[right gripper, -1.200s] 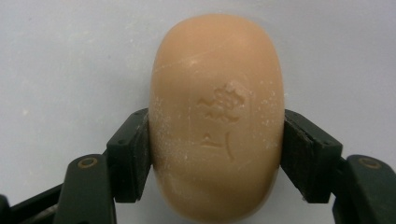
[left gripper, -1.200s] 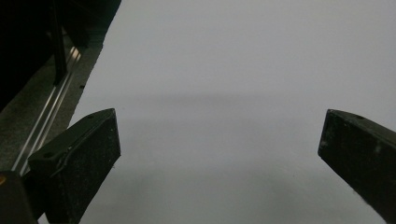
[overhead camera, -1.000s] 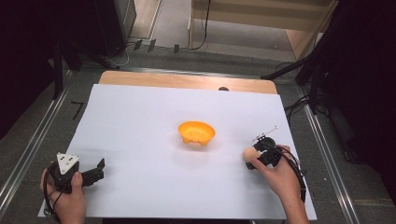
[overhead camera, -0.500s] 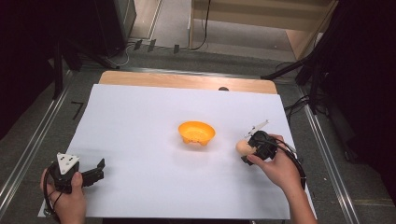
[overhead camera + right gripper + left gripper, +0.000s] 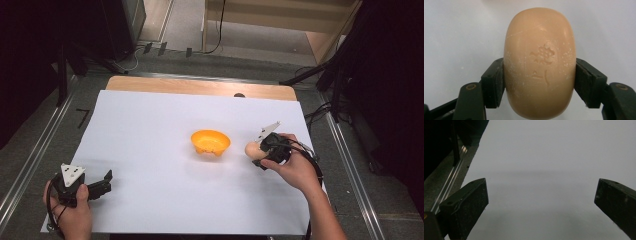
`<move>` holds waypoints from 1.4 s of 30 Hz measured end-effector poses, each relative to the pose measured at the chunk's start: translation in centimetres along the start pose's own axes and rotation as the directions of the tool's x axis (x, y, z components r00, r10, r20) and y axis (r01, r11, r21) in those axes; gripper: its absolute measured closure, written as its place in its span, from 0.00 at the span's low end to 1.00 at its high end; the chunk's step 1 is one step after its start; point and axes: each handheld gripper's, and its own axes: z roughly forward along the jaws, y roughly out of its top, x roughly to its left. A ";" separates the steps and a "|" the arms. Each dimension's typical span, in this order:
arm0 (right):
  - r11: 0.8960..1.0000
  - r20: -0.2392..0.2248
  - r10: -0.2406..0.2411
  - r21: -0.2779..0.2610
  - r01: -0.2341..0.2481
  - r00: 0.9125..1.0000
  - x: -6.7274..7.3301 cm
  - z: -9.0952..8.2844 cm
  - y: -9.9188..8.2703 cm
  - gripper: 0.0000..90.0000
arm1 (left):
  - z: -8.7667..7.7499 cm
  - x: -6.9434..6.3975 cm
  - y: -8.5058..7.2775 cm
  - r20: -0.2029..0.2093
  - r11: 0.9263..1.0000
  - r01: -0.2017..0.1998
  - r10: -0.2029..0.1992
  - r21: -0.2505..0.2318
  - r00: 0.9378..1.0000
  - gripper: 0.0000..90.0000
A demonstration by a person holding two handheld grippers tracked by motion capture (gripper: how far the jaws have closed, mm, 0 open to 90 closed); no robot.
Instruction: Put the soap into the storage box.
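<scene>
- White sheet (image 5: 150, 145) covers the table; orange bowl (image 5: 210, 141) at centre, looks empty.
- Right gripper (image 5: 261, 152) has moved in from the right edge over the last second, now just beside the bowl; likely a drop-in next.
- Its jaws pinch a tan soap bar (image 5: 539, 62) by its sides.
- Left gripper (image 5: 541, 202) spread wide, idle at near-left corner.

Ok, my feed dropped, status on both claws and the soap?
Left claw open, idle at the near left. Right claw shut on soap, just right of the orange bowl. Nothing between them.
</scene>
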 end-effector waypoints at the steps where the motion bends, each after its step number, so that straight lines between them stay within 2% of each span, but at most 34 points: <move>1: 1.000 -0.003 -0.003 -0.004 0.003 1.000 -0.1 0.0 0.1 0.37 | 0.0 0.0 0.0 0.001 1.000 0.000 0.000 -0.001 1.000 0.00; 10: 0.999 -0.009 -0.049 -0.024 0.049 0.999 -0.4 -0.8 1.4 0.37 | 0.0 0.0 0.0 0.001 1.000 0.000 0.000 0.000 1.000 0.00; 14: 0.995 -0.019 -0.097 -0.040 0.096 0.995 -0.4 -1.0 2.2 0.37 | 0.0 0.0 0.0 0.001 1.000 0.002 -0.002 -0.001 1.000 0.00; 22: 0.989 -0.023 -0.143 -0.049 0.141 0.989 -0.3 -1.1 4.4 0.37 | 0.0 0.0 0.0 0.001 1.000 0.003 -0.003 0.001 1.000 0.00; 31: 0.979 -0.041 -0.200 -0.054 0.198 0.979 0.2 -0.7 6.9 0.37 | 0.0 0.1 0.0 0.001 1.000 0.009 -0.009 0.000 1.000 0.00; 32: 0.975 -0.044 -0.216 -0.061 0.213 0.975 0.3 -0.6 7.2 0.37 | 0.0 0.1 0.0 0.002 1.000 0.009 -0.009 0.000 1.000 0.00; 34: 0.975 -0.050 -0.217 -0.052 0.215 0.975 0.5 -0.6 7.6 0.37 | 0.0 0.1 0.0 0.002 1.000 0.008 -0.008 0.000 1.000 0.00; 39: 0.967 -0.052 -0.253 -0.046 0.251 0.966 0.9 -0.4 9.0 0.37 | 0.0 0.1 0.0 0.002 1.000 0.009 -0.009 0.000 1.000 0.00; 42: 0.965 -0.064 -0.258 -0.057 0.255 0.964 1.1 -0.3 9.7 0.37 | 0.0 0.1 0.0 0.002 1.000 0.008 -0.008 0.000 1.000 0.00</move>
